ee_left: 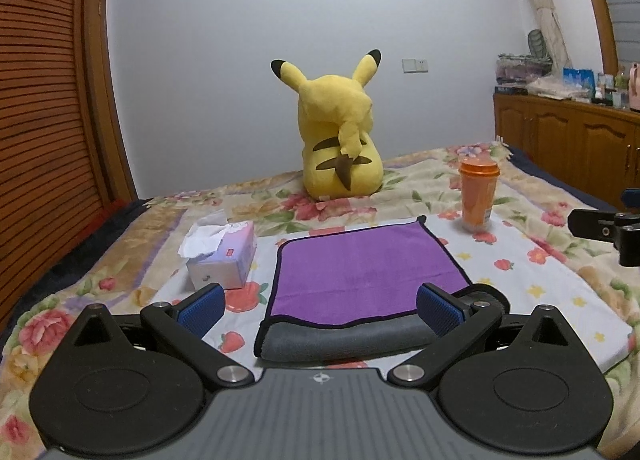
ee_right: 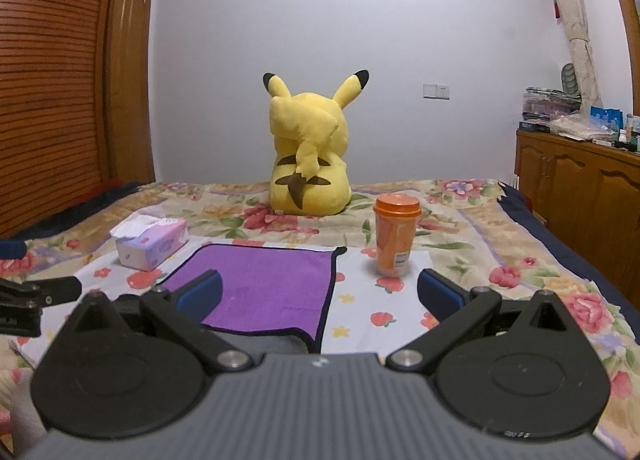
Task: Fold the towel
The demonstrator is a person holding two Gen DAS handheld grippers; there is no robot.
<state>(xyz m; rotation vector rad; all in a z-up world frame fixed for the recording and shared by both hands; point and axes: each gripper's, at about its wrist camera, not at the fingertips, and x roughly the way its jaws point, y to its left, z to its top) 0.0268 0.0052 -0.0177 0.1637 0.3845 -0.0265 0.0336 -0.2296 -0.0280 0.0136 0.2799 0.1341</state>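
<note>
We held the left gripper (ee_left: 320, 310) spread wide, empty, just short of the towel's (ee_left: 360, 272) near edge; right gripper (ee_right: 318, 294) likewise spread and empty over its right side. Towel lay flat on the bed (ee_left: 560, 284), purple top layer doubled over grey, so one fold looked done. Tissue box (ee_left: 222, 256) left, cup (ee_left: 478, 196) right, plush (ee_left: 340, 136) behind: all clear of the towel.

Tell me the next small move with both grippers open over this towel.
Probably lower the left gripper and right gripper onto the purple towel's near corners; both are open and hold nothing, and the towel lies once folded.
</note>
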